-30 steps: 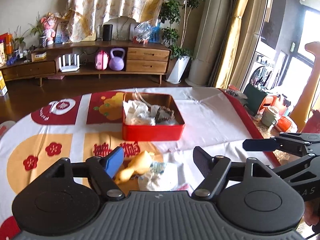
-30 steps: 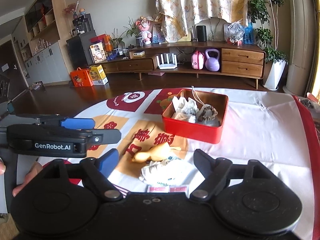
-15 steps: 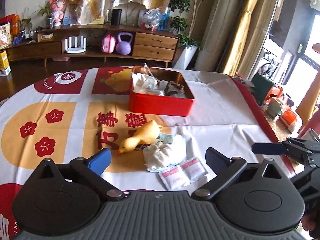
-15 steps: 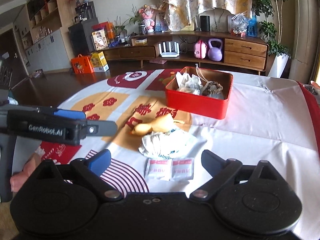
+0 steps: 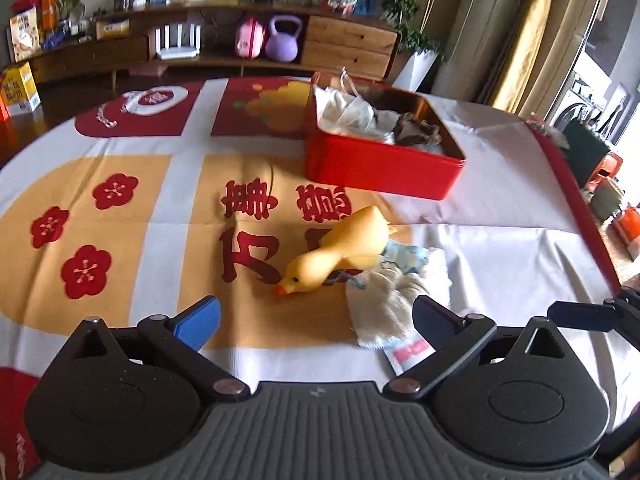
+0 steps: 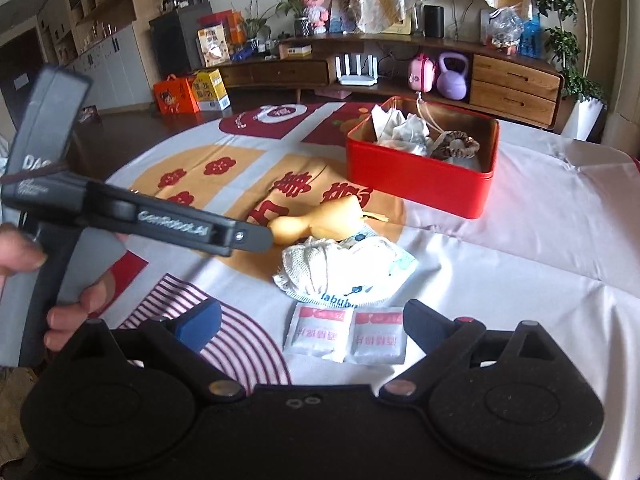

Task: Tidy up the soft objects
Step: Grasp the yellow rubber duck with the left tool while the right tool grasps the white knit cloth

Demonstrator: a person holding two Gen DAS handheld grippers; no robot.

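Living room behind, low wooden sideboard along wall; bench (image 5: 500, 208) under printed festive cloth. We hold both claws back, off pile, likely choosing next pick. Left claw (image 5: 316, 320) wide open, empty; right claw (image 6: 312, 320) wide open, empty. Red tin (image 5: 380, 168) already holds soft cloths, scrunchie. Still loose on bench, near tin: yellow rubber duck (image 5: 340, 252) on its side, touching crumpled white cloth (image 6: 320, 268); two sachets (image 6: 344, 336) just beside.
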